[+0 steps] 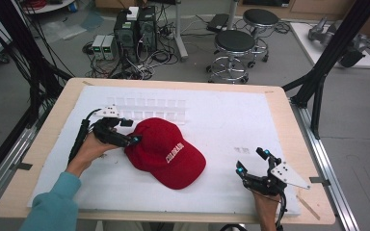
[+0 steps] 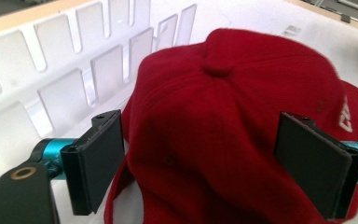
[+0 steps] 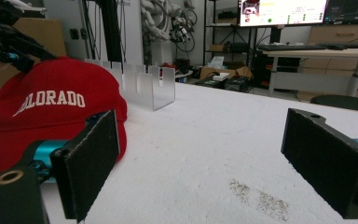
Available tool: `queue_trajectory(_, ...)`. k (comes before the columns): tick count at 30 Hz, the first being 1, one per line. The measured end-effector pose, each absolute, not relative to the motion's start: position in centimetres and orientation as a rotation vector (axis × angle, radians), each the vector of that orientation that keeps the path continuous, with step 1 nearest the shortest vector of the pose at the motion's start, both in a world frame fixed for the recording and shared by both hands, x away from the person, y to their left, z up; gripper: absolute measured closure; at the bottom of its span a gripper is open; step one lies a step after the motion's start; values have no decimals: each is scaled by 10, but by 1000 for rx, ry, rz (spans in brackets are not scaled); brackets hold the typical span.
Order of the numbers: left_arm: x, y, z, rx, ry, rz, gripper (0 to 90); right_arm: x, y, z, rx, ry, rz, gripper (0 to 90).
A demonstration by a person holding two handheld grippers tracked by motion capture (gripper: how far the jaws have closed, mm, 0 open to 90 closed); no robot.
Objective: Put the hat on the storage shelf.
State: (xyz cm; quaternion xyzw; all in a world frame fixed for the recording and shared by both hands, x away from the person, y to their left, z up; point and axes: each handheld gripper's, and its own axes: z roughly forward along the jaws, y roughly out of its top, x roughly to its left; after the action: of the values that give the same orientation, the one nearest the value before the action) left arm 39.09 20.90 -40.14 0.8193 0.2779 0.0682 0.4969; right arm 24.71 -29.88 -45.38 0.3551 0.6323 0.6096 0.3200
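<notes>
Black jaw pads of the left claw [image 2: 200,161] are seen closest in the left gripper view, spread wide apart, with the crown of a red cap [image 2: 223,126] lying between and just beyond them. Neither pad is pressed on the fabric, so the left claw is open and nothing is gripped. From above, the left claw [image 1: 131,131] is held at the rear edge of the red cap [image 1: 166,151], its tips touching or almost touching the crown; which of the two cannot be told.

A wooden tabletop [image 1: 289,108] is covered by a white mat [image 1: 221,120], and everything rests on this mat. Ahead of the left claw and to the left of the right claw, the cap is set crown up with its brim turned toward the near edge of the tabletop. White lettering [image 1: 173,152] is stitched across its front; in the right gripper view it reads partly as "LORADO" [image 3: 51,100].

A clear slotted rack [image 1: 147,107] stands just behind the cap, beyond the left claw.

The right claw [image 1: 252,161] is held well apart from the cap, near the near right corner of the mat. Its jaws are spread wide over bare mat, empty.

A small dark speckled patch [image 3: 261,198] is seen on the mat between the right claw's jaws.
</notes>
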Motion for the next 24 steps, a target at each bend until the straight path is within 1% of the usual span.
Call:
queue_trajectory(1,392,208,-402,1993,679,167,188,247,-299,-454,935,1662,1603,102)
queue_trajectory(2,392,207,-403,2003,679,176,188,247,-299,-454,935,1662,1603,102)
queue_trajectory(3,392,207,-404,2008,671,170,219,247,-299,-454,931,1660,1601,102)
queue_trajectory(4,392,206,-405,2009,675,164,219,247,-299,-454,931,1660,1601,102)
queue_trajectory(6,393,205,-406,2012,668,148,308,247,-299,-454,934,1661,1604,102)
queue_trajectory(8,392,203,-407,2021,663,158,338,247,-299,-454,934,1660,1603,102)
queue_trajectory(10,391,202,-407,2026,648,147,449,247,-299,-454,937,1660,1603,103)
queue_trajectory(11,391,201,-407,2027,651,142,461,247,-299,-454,937,1660,1604,103)
queue_trajectory(12,391,201,-407,2027,651,142,528,247,-299,-454,937,1660,1604,103)
queue_trajectory(13,391,200,-408,2028,649,125,574,247,-299,-454,937,1661,1605,102)
queue_trajectory(14,391,200,-408,2028,649,125,586,247,-299,-454,937,1661,1605,102)
queue_trajectory(15,391,199,-409,2032,671,121,651,247,-299,-454,936,1660,1603,103)
queue_trajectory(16,391,199,-409,2033,679,112,651,247,-299,-454,936,1660,1603,103)
queue_trajectory(17,390,197,-409,2036,686,107,707,247,-299,-454,937,1660,1604,103)
queue_trajectory(18,390,197,-409,2036,686,107,735,247,-299,-454,936,1658,1603,103)
queue_trajectory(19,389,196,-408,2035,690,103,735,247,-299,-454,936,1658,1603,103)
queue_trajectory(20,388,195,-408,2033,695,100,780,247,-299,-454,935,1658,1603,103)
queue_trajectory(22,387,194,-407,2029,702,87,832,247,-299,-454,936,1659,1604,103)
queue_trajectory(24,385,193,-405,2026,700,103,843,247,-299,-454,937,1660,1604,103)
